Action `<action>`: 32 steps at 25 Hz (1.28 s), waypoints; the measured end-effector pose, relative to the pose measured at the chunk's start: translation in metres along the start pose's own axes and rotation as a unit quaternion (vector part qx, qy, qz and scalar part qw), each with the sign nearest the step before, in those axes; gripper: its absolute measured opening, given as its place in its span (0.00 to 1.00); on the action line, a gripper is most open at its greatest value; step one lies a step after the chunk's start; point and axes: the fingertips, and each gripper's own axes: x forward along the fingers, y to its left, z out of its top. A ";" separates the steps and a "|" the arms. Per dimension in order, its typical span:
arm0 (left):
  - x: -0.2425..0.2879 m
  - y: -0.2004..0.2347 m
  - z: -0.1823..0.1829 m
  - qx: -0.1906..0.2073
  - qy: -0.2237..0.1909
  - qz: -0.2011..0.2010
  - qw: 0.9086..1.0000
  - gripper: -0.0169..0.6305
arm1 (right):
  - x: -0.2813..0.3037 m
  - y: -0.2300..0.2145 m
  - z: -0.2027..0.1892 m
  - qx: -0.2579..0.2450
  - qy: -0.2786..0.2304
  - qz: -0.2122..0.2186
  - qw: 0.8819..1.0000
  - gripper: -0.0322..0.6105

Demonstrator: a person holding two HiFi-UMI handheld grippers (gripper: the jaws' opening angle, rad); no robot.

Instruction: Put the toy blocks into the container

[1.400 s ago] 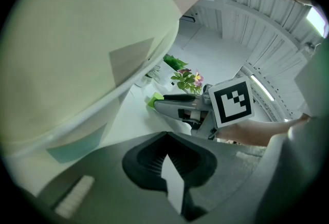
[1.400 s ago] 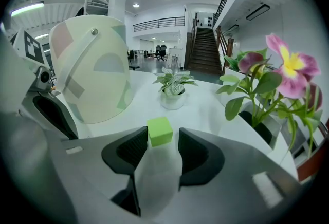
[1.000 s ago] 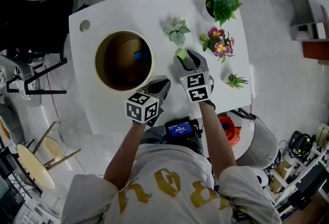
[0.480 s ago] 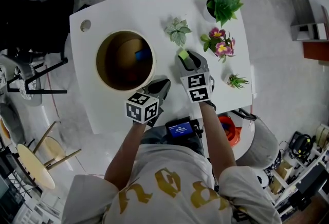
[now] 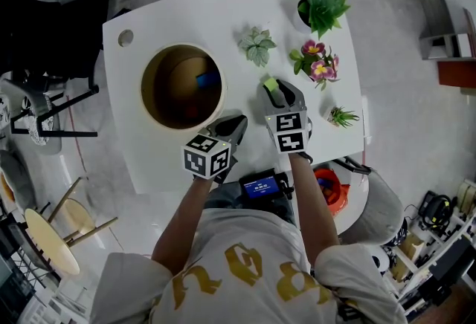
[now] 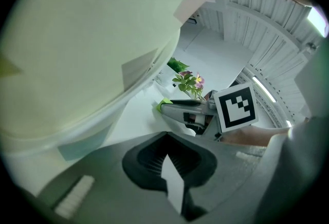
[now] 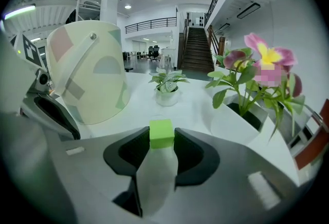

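My right gripper (image 5: pixel 272 87) (image 7: pixel 162 134) is shut on a lime green toy block (image 5: pixel 271 84) (image 7: pixel 161 133), held just over the white table (image 5: pixel 223 18). The round pale container (image 5: pixel 182 87) (image 7: pixel 87 69) stands to the block's left, with a blue block (image 5: pixel 207 80) and something red inside. My left gripper (image 5: pixel 232 125) (image 6: pixel 167 159) is shut with nothing in it, close to the container's near right side. In the left gripper view the container wall (image 6: pixel 77 43) fills the left, and the right gripper (image 6: pixel 167 106) with the green block (image 6: pixel 164 104) shows ahead.
Small potted plants stand on the table's right half: a pale-leafed one (image 5: pixel 256 45) (image 7: pixel 167 84), a pink-flowered one (image 5: pixel 318 66) (image 7: pixel 257 71), a large green one (image 5: pixel 320 7) and a tiny one (image 5: pixel 341 117). A round hole (image 5: pixel 126 38) sits at the table's far left corner.
The right gripper with the green block has drifted slightly toward the near right. The left gripper has stayed put.
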 end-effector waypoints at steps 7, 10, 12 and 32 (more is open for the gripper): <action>-0.004 -0.002 0.001 0.004 -0.006 0.006 1.000 0.03 | -0.011 -0.005 -0.007 0.021 0.001 -0.011 1.000 0.32; -0.005 -0.004 0.004 0.007 -0.009 0.007 1.000 0.03 | -0.017 -0.006 -0.004 0.025 -0.008 -0.012 1.000 0.32; -0.006 -0.006 0.005 0.011 -0.011 0.008 1.000 0.03 | -0.020 -0.007 -0.002 0.029 -0.014 -0.013 0.999 0.32; -0.025 -0.025 0.023 0.024 -0.052 0.006 0.998 0.03 | -0.056 -0.008 0.004 0.087 -0.053 -0.018 0.995 0.32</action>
